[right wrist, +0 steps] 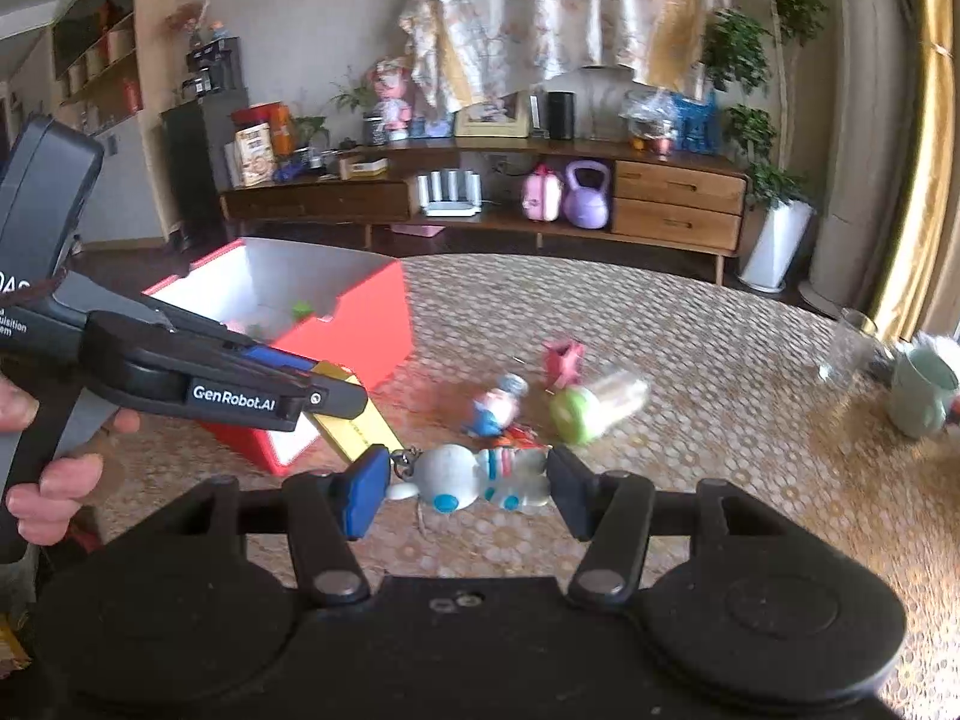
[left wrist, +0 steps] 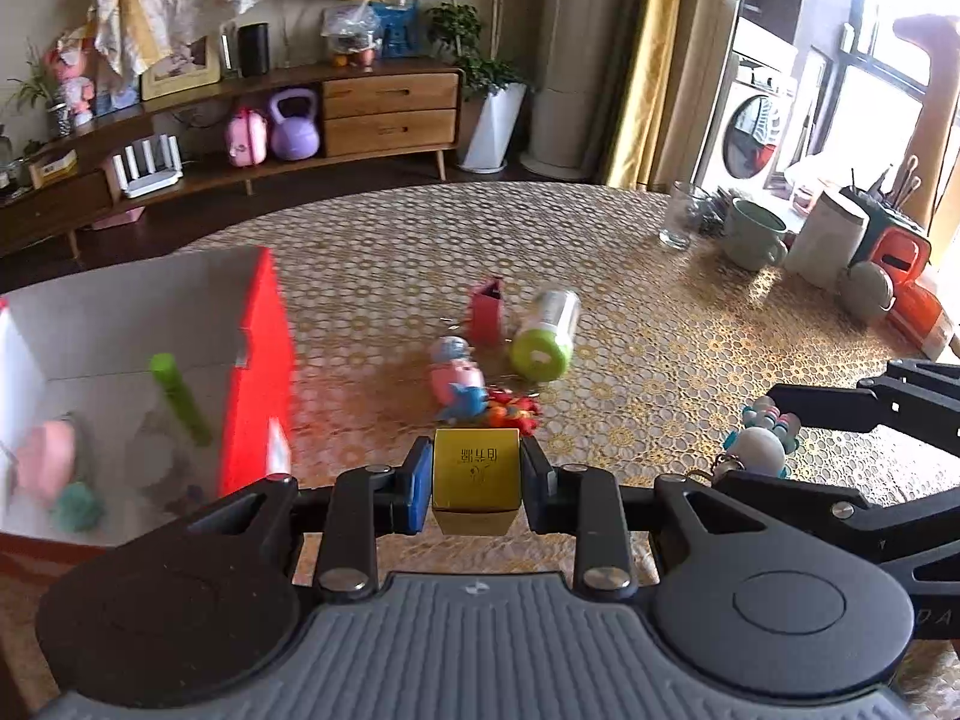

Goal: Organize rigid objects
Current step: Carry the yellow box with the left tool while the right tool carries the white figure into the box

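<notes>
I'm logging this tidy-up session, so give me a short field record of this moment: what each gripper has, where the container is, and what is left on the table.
left gripper: shut on a yellow box
right gripper: shut on a white figurine keychain
container: red box, open, white inside, at the table's left
in container: green stick, pink item, teal item
loose on tablecloth: green-capped bottle on its side, small red box, pink-and-blue figurine
far right: glass, green mug
</notes>
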`<state>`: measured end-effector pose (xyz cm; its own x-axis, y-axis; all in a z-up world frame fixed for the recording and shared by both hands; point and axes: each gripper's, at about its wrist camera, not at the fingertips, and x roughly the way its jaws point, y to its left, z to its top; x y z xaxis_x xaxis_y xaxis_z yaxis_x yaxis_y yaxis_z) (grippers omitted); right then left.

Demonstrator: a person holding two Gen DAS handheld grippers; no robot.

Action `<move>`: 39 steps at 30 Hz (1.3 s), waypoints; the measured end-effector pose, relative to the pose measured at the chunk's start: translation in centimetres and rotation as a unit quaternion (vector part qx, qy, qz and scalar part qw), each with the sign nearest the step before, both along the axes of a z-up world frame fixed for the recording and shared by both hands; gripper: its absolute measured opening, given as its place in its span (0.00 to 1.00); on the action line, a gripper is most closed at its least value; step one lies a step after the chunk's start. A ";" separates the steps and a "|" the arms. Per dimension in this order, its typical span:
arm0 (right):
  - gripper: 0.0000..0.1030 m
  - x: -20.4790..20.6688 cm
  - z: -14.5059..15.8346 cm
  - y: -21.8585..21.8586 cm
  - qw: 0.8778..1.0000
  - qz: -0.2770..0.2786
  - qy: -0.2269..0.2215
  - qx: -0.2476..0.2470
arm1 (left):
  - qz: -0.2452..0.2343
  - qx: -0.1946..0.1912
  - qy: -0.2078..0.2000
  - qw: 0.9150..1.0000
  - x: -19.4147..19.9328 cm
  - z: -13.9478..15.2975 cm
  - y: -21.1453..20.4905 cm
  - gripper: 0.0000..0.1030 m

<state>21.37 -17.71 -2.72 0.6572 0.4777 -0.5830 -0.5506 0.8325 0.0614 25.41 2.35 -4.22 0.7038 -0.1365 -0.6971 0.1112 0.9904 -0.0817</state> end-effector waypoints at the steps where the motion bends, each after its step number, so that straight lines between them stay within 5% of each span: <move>1: 0.55 -0.1 0.4 0.6 1.000 0.004 -0.003 -0.003 | 0.002 -0.001 -0.001 1.000 -0.2 0.3 0.4 0.28; 21: 0.55 1.1 4.6 12.0 0.996 0.077 -0.039 -0.018 | 0.057 0.012 -0.032 0.998 -3.3 5.3 10.7 0.28; 39: 0.55 4.3 1.4 22.6 0.990 0.131 -0.013 -0.048 | 0.133 0.030 -0.029 0.990 0.0 4.1 21.2 0.28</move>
<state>25.71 4.88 -1.29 0.5335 0.5770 -0.6183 -0.7483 0.6628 -0.0271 25.38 23.52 -0.15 0.7480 0.1002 -0.6561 -0.1518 0.9882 -0.0221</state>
